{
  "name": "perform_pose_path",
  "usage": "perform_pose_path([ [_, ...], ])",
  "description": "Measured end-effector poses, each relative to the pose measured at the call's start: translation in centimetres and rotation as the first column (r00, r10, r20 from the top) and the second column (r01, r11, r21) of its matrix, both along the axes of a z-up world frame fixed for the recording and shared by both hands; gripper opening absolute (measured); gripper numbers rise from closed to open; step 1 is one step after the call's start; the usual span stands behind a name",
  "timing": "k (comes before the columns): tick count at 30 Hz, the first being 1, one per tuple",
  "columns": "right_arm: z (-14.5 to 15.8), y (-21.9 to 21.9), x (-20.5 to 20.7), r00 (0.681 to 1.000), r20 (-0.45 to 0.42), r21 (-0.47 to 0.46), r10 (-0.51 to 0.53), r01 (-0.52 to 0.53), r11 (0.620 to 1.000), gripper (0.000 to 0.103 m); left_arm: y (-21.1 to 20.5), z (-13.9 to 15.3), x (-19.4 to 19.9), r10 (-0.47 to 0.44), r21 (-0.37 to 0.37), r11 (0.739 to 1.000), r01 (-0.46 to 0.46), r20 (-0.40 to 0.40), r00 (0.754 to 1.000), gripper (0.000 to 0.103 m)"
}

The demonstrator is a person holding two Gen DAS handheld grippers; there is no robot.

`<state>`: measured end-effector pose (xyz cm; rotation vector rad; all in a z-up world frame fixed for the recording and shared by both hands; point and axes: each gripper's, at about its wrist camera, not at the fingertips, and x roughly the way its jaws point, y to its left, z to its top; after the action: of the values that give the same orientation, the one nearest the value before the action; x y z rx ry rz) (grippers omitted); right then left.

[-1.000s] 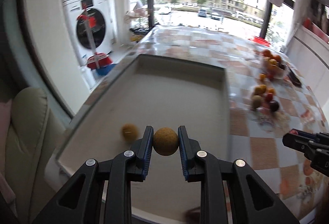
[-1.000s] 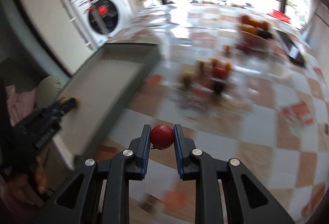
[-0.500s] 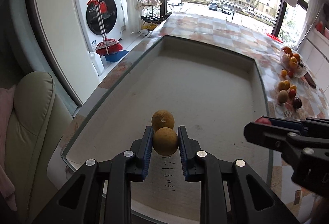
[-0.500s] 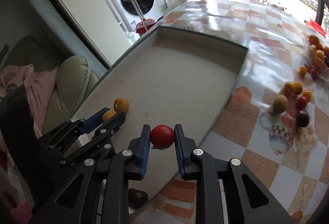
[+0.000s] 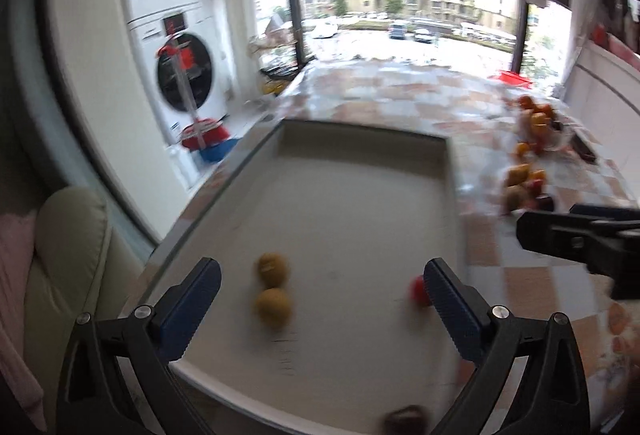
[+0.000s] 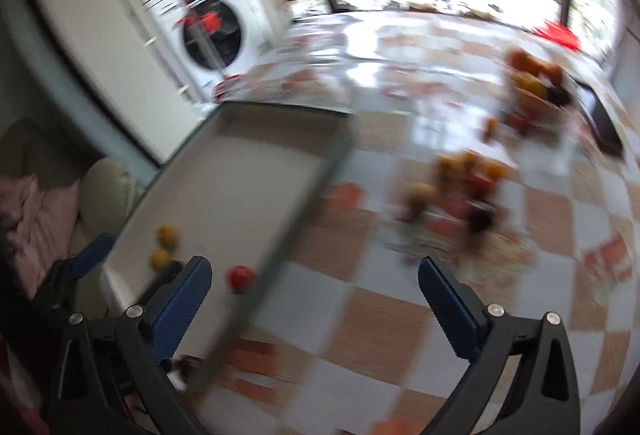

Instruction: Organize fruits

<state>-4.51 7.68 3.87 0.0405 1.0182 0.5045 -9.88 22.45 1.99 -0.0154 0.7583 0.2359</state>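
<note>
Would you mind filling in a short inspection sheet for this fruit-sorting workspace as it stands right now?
Surface: checkered countertop, with a shallow grey tray on it.
Job's things: two yellow-brown fruits and a red fruit lying loose in the tray; loose fruit pile and fruit bowl still on the counter.
Clutter: nothing seen.
Grippers: left gripper and right gripper both open, jaws just opened, empty.
Cables: nothing seen.
Surroundings: stacked washing machines, window, cushioned seat.

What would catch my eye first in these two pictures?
Probably the big pale tray on the checkered counter, with two yellow-brown fruits side by side and a red fruit near its right edge. Both the left gripper and right gripper gape open, empty. Further right, more fruit lies piled.
</note>
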Motion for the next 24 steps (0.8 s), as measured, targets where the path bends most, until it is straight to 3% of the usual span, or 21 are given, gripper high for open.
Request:
perform_pose_path([
  [6, -2.2, -8.9, 0.6, 0.978, -0.046, -0.032, -0.204, 0.202, 0.979, 0.103, -6.7, 1.7, 0.6, -0.169, -0.030, 0.985, 0.170, 0.033, 0.985, 0.102],
  [11, -4.1, -16.2, 0.6, 0.931, -0.052, -0.092, -0.361, 0.356, 0.930, 0.103, -12.5, 0.2, 2.5, -0.262, -0.043, 0.964, 0.261, -0.020, 0.965, 0.102],
  [18, -5.4, -21.9, -0.3, 0.889, 0.012, -0.101, -0.457, 0.456, 0.884, 0.103, -16.2, -4.1, 5.4, -0.252, -0.054, 0.967, 0.248, -0.093, 0.963, 0.102],
  [21, -5.6, -21.7, -0.7, 0.893, 0.057, -0.099, -0.446, 0.450, 0.888, 0.103, -15.8, -4.7, 5.6, -0.236, -0.084, 0.970, 0.228, -0.104, 0.966, 0.102],
  [24, -5.9, -20.6, -1.1, 0.900, 0.110, -0.176, -0.423, 0.436, 0.882, 0.103, -15.6, -5.5, 5.8, -0.228, -0.101, 0.971, 0.216, -0.125, 0.966, 0.102],
])
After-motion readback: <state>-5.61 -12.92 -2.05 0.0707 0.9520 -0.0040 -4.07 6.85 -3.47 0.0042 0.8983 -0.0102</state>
